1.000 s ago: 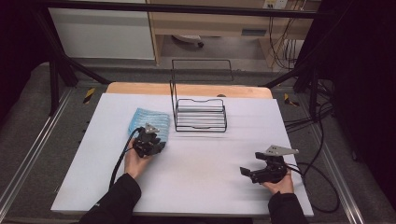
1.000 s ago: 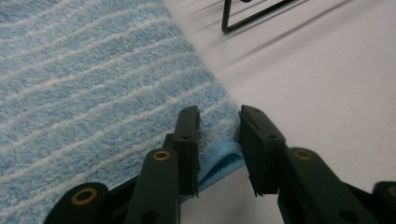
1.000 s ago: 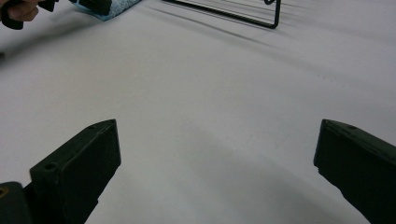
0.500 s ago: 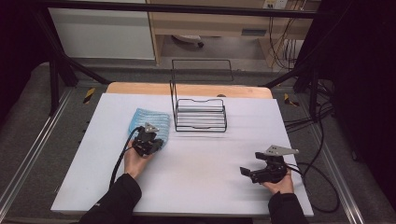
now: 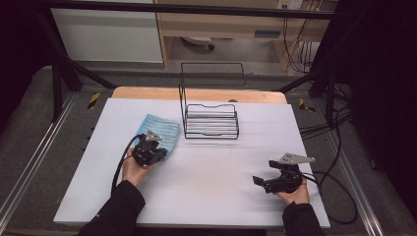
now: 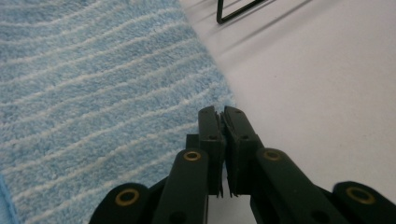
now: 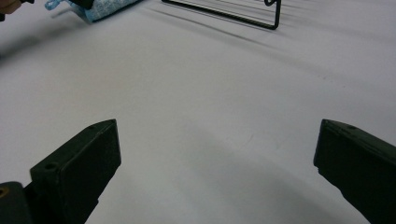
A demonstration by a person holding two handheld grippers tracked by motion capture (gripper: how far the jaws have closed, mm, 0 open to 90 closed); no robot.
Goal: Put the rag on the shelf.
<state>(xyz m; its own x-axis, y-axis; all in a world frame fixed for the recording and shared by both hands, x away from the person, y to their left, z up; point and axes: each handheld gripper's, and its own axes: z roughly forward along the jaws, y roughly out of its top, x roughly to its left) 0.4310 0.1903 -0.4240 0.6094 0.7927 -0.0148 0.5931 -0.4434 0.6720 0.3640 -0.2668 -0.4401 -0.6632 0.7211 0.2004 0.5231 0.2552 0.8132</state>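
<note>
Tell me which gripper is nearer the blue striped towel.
Left. The left gripper is at the blue striped towel's near corner, jaws closed on its edge. The right gripper hangs open over bare table, far off to the right.

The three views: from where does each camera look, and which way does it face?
High view: above the person's side, facing forward and down on the table; both forearms, left gripper, right gripper.
Left gripper view: rides the left gripper, jaws shut at the towel corner.
Right gripper view: rides the right gripper, open, facing across the table.
All three share the towel and rack.
</note>
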